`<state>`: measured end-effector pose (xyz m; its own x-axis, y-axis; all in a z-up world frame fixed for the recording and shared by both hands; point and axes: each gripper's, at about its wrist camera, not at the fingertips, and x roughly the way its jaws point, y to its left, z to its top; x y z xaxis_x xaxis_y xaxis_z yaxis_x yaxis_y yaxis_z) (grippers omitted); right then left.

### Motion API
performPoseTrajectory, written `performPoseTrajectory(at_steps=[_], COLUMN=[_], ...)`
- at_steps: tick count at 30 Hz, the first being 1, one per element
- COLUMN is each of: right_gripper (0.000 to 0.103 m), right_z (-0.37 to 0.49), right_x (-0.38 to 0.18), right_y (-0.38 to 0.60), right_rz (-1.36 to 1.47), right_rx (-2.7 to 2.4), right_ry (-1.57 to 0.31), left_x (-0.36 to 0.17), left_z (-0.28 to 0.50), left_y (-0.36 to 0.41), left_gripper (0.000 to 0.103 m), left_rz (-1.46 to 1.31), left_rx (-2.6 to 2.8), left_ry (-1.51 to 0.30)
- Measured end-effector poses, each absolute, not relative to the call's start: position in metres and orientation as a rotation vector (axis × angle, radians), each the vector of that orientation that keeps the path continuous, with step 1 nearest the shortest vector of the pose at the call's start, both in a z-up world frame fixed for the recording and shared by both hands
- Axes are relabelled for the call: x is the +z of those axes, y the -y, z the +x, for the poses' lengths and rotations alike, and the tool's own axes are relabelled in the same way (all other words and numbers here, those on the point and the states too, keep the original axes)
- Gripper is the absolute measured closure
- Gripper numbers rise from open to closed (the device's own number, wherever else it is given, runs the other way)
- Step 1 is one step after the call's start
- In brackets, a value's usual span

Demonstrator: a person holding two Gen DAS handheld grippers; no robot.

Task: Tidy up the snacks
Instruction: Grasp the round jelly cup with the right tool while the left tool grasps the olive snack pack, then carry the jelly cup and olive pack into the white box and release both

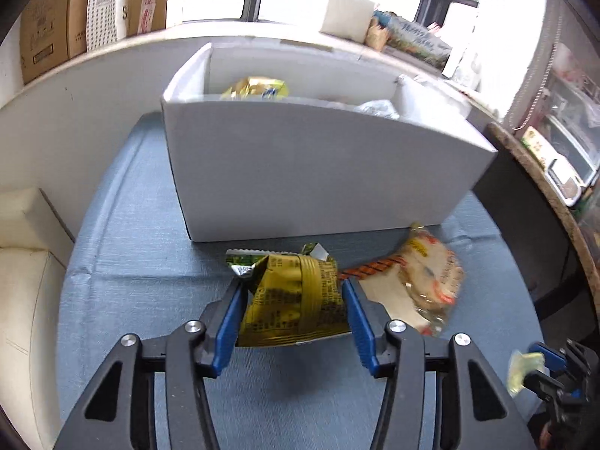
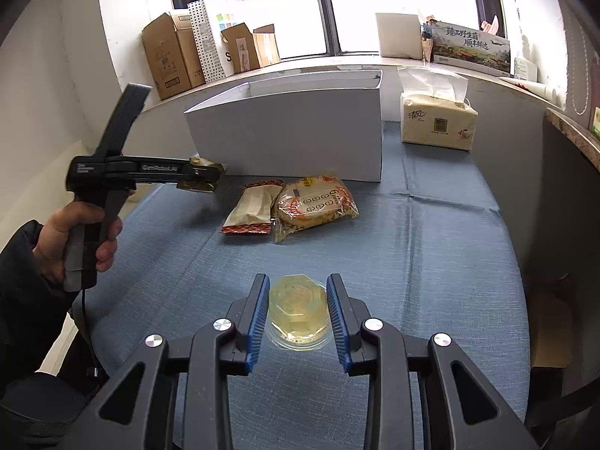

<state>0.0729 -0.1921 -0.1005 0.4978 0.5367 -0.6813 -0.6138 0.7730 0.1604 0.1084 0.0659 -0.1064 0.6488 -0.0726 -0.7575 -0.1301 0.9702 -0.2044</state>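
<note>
Blue cloth [image 2: 431,247] under your white box [image 2: 292,131]; window [image 2: 262,11] far. Left gripper [image 1: 292,300] pinches yellow packet [image 1: 292,300]; right gripper [image 2: 298,313] pinches jelly cup [image 2: 298,313].

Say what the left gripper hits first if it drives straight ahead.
Likely the white box's near wall; the left gripper, clamped on the yellow snack packet, points at it. Whether it would clear the rim is unclear.
</note>
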Motion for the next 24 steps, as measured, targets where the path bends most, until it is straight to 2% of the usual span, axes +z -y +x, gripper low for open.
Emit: performPoseTrajectory(at_steps=[10, 24], right_gripper=[0.069, 0.069], right_z=[0.077, 0.140], right_x=[-0.085, 0.009], right_y=[0.181, 0.146], right_rz=[-0.129, -0.126], right_rx=[0.728, 0.817], right_ry=[-0.751, -0.576], left_x=[-0.016, 0.062], left_z=[0.059, 0.112], left_y=[-0.058, -0.063], left_gripper=[0.046, 0.046], left_rz=[-0.231, -0.139], left_rx=[-0.064, -0.062], left_ry=[-0.699, -0.617])
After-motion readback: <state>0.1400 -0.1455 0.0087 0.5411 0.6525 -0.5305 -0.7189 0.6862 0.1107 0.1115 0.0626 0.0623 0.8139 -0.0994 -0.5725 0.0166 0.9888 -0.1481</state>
